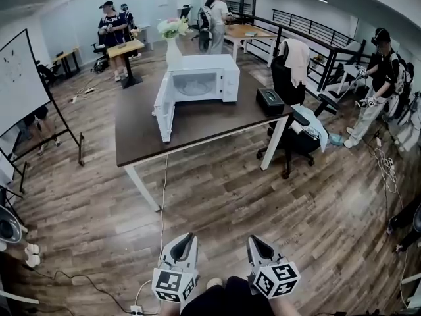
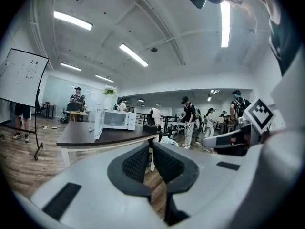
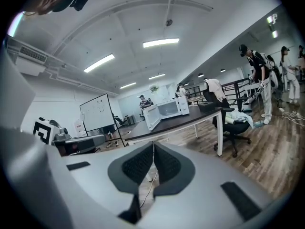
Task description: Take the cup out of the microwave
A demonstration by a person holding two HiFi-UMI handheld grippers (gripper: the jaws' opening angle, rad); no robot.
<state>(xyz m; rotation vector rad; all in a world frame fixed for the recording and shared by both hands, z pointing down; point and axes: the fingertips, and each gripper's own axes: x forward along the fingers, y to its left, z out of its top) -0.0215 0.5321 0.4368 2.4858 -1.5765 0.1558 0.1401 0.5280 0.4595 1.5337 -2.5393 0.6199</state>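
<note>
Dark-brown desk [image 1: 197, 130] across a stretch of wood-plank floor [image 1: 263, 203], white microwave [image 1: 197, 81] on top, door [image 1: 164, 114] swung wide to its left. Seen from well back: left hand-held gripper [image 1: 189, 239] and right hand-held gripper [image 1: 254, 241] low in the head view, side by side, each with jaws pressed together and nothing between the pads. Judged as the approach step, with nothing reached for yet. Cup not to be made out from here; presumably inside the microwave cavity, with only a pale round plate visible there. Next, by the look of it: closing the gap to the desk, parting one pair of jaws, then reaching level through the open front without knocking the door. Also on the desk, a black box [image 1: 270, 101] near the right edge and a vase of flowers [image 1: 172, 31] behind the microwave. Around it, an open office: whiteboard [image 1: 23, 91] at left, black chair [image 1: 293, 133] draped with cloth at right, railings beyond, several people at other desks.
</note>
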